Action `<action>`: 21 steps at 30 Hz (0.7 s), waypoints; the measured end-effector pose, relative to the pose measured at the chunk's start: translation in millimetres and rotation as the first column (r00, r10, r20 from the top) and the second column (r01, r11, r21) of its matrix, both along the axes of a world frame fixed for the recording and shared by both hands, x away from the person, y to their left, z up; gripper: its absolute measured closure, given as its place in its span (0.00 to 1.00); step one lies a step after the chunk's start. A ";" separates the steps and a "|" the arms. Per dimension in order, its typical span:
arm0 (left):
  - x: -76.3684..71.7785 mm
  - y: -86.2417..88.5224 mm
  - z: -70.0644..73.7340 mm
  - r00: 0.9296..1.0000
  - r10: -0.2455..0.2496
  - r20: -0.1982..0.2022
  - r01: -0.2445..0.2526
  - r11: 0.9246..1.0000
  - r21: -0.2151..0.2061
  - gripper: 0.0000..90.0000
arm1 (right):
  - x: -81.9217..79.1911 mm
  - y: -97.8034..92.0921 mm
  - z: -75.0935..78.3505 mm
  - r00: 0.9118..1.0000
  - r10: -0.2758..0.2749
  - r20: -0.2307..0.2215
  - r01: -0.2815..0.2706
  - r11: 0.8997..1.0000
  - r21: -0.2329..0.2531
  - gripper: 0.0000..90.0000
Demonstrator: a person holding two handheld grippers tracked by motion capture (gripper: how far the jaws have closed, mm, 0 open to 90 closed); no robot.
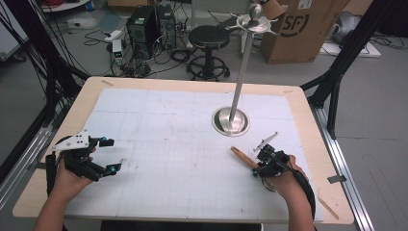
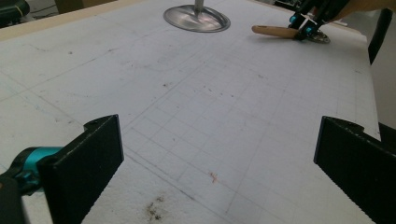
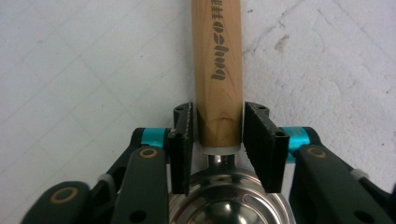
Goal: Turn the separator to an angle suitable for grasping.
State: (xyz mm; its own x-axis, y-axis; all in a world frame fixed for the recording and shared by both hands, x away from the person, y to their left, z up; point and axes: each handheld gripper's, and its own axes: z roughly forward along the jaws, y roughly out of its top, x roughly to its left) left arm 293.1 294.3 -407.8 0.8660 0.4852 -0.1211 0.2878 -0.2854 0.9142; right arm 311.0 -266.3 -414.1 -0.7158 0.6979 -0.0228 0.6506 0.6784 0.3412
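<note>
Your right hand-held gripper is clamped on the wooden handle of a metal ladle, which lies on the bench near its right edge, just in front of the steel stand's round base. Your left hand-held gripper hovers over the bench's left side, jaws spread wide, holding nothing.
</note>
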 end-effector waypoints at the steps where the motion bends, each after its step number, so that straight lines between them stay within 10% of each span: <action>1: -0.2 -0.3 0.1 1.000 0.000 0.001 0.000 1.000 -0.002 0.02 | -0.8 0.9 -0.4 1.000 -0.008 -0.001 0.008 1.000 0.001 0.73; 21: -1.9 -1.8 0.0 1.000 -0.005 0.000 0.005 1.000 0.009 0.02 | 1.2 2.0 -0.1 0.999 -0.028 -0.023 0.028 1.000 -0.015 0.73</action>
State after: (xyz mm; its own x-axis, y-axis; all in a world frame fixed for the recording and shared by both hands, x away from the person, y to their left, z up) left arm 291.2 292.5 -407.8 0.8686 0.4816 -0.1164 0.2858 -0.2950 0.9117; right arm 312.2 -264.3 -414.3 -0.6965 0.7174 -0.0164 0.6770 0.6645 0.3162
